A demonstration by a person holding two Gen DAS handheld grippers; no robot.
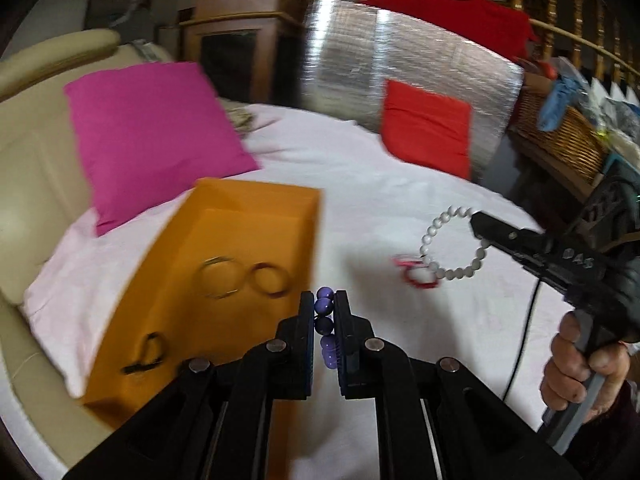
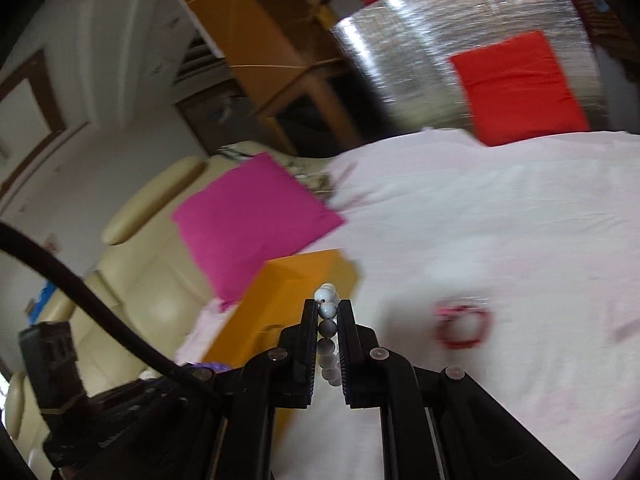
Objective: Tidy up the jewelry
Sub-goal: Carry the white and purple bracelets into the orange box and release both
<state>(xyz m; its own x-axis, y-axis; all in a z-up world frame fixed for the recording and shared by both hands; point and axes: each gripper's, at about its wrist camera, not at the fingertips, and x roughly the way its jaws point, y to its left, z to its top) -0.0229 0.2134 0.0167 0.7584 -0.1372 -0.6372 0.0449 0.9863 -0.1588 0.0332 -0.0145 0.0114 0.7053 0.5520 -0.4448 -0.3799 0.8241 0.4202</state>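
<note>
Above the sheet (image 1: 400,184): left gripper (image 1: 323,300) clamped on purple beads (image 1: 325,306); right gripper (image 2: 329,308) clamped on white bracelet (image 1: 454,240), beside orange box (image 1: 236,248)

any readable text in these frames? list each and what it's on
"D45" or close, embossed on the side of the right gripper body, as the left wrist view shows it; first character is uncertain.
Nothing else reads: no labels on the orange box, bracelets or cushions, and the background is too blurred.

Left tool (image 1: 322,316) and right tool (image 2: 325,320) each clamped on beads.
</note>
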